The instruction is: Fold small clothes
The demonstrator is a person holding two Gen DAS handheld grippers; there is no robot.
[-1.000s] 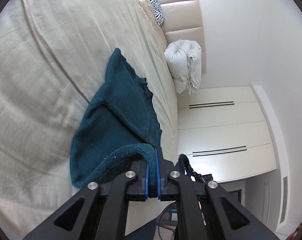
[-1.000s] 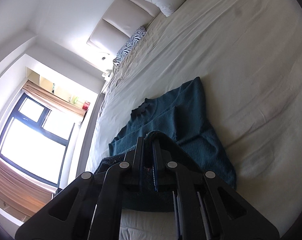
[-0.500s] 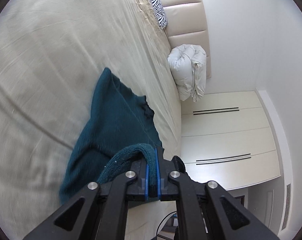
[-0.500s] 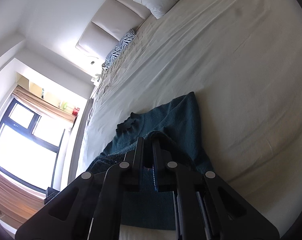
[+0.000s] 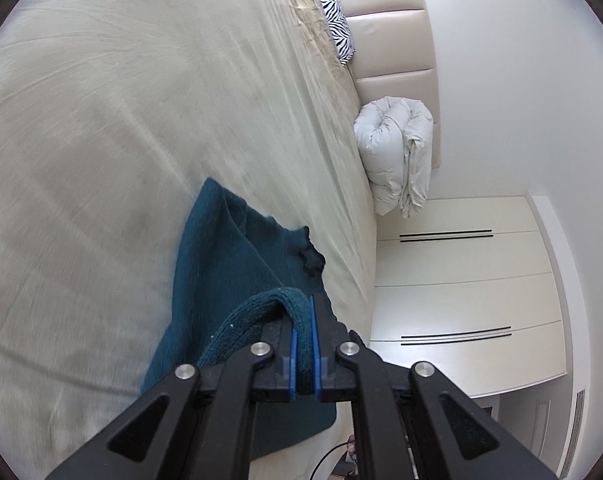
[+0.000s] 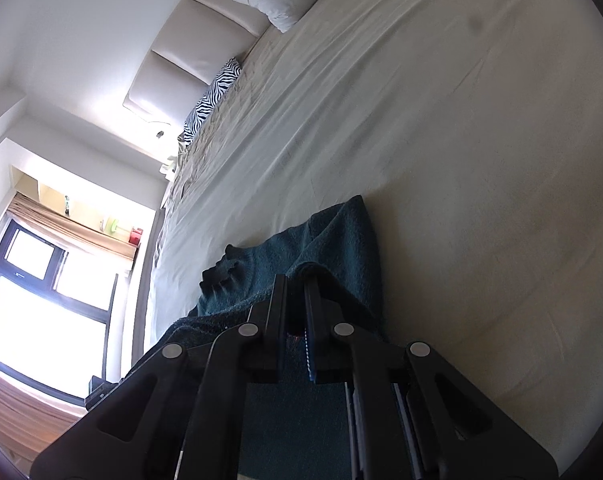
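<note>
The left hand-held gripper (image 5: 305, 344) was clamped on a thick rolled edge of a dark teal knitted garment (image 5: 229, 272), the cloth pinched between its blue pads (image 5: 293, 360). The right hand-held gripper (image 6: 295, 308) was likewise closed on another edge of the same teal garment (image 6: 333, 248), with fabric bunched between its black fingers and draped beneath them.

From both grips the garment ran forward and lay partly doubled over on a bed (image 5: 121, 120) covered by a pale beige sheet (image 6: 441, 160). A folded layer rested on top of the lower layer, and a dark frilled edge showed near the side of the mattress.

Farther off, a zebra-striped pillow (image 5: 333, 12) sat by a padded cream headboard (image 5: 393, 40). A rolled white duvet (image 5: 397, 160) lay near the headboard at the bed's edge. White wardrobe doors (image 5: 461, 288) stood beyond the bed on one side, and a bright window (image 6: 41, 300) on the other.
</note>
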